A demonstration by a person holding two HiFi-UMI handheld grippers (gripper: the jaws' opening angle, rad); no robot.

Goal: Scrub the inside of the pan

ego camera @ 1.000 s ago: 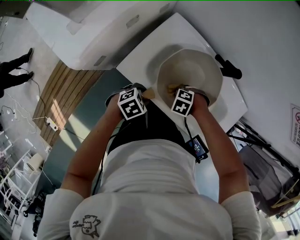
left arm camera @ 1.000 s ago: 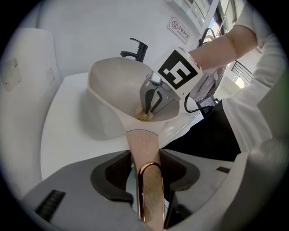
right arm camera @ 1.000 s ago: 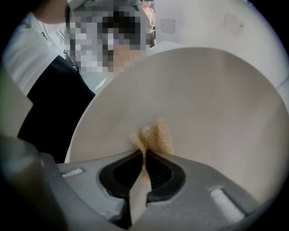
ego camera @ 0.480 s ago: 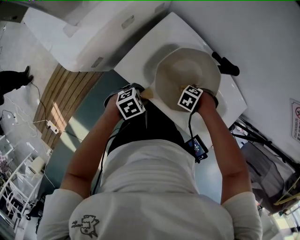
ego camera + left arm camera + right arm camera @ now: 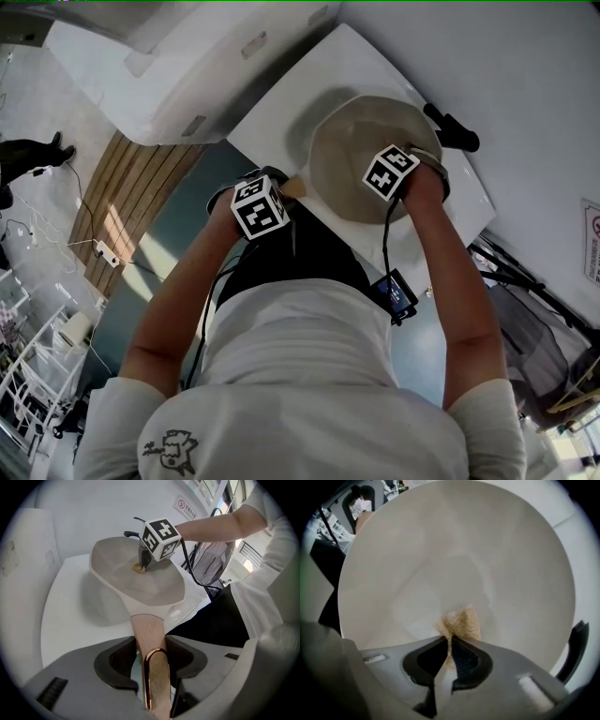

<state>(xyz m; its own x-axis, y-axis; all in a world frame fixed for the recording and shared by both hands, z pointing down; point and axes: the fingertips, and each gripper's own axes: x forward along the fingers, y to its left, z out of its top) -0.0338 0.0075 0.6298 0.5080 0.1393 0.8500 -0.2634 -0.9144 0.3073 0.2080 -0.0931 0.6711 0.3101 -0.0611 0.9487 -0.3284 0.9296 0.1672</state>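
Note:
A pale beige pan (image 5: 352, 150) sits on the white counter (image 5: 272, 108). Its wooden handle (image 5: 296, 187), tipped with a copper loop, points toward me. My left gripper (image 5: 151, 651) is shut on that handle (image 5: 149, 632), both pads pressing its sides. In the right gripper view my right gripper (image 5: 450, 644) is shut on a tan scrubber (image 5: 461, 623) that presses on the pan's inner floor (image 5: 454, 559). From the left gripper view, the right gripper (image 5: 141, 563) points steeply down into the pan (image 5: 117, 569) with the scrubber (image 5: 137, 567) under its tips. The head view shows its marker cube (image 5: 391, 173) over the pan's right half.
A black object (image 5: 453, 128) lies on the counter just behind the pan's far right rim (image 5: 575, 641). A large white unit (image 5: 159, 66) stands at the upper left beyond the counter. Wooden slats (image 5: 122, 206) and grey floor lie to the left. A folding stand (image 5: 525, 281) is at the right.
My right gripper has slid the scrubber from the near side of the pan's floor toward its far right side. The left gripper and the handle have stayed still.

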